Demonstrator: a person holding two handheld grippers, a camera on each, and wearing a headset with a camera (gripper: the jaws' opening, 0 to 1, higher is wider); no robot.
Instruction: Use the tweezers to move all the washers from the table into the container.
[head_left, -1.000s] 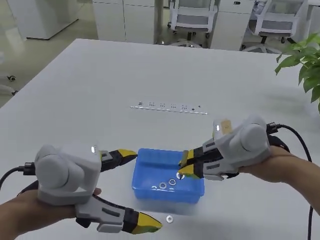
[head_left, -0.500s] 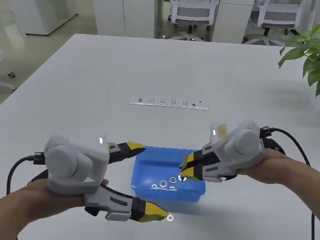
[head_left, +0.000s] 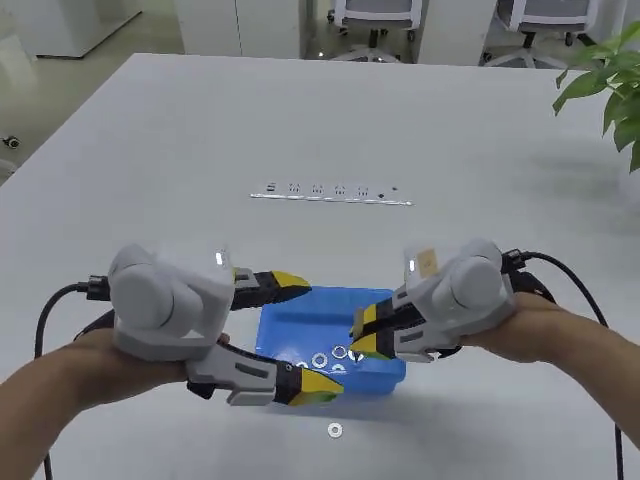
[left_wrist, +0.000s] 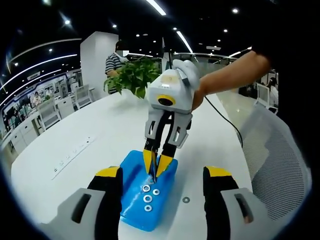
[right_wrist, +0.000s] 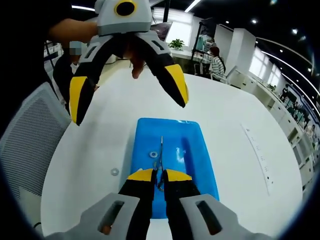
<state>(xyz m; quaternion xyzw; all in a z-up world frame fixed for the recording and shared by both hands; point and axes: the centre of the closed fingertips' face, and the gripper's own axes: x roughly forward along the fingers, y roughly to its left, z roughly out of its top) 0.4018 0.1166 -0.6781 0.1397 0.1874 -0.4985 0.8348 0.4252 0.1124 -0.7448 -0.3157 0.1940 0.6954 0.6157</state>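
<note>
A blue container (head_left: 300, 318) sits on the white table close in front of me, with several washers (head_left: 322, 359) inside. One washer (head_left: 334, 430) lies on the table just in front of it. My right gripper (head_left: 362, 334) hovers over the container's right part, shut on thin metal tweezers (right_wrist: 161, 149) that point down into the container. In the left gripper view the tweezers' tips (left_wrist: 152, 173) hang just above the washers (left_wrist: 148, 198). My left gripper (head_left: 311, 335) is open, its jaws spanning the container's left side with nothing between them.
A white power strip (head_left: 330, 193) lies farther back at mid-table. A green plant (head_left: 608, 80) stands at the right edge, and office chairs (head_left: 380, 12) stand beyond the far edge. Cables trail from both grippers.
My left gripper has moved up and right, so its open jaws now reach over the container's left side. The right gripper stays over the container with the tweezers. The loose washer has not moved.
</note>
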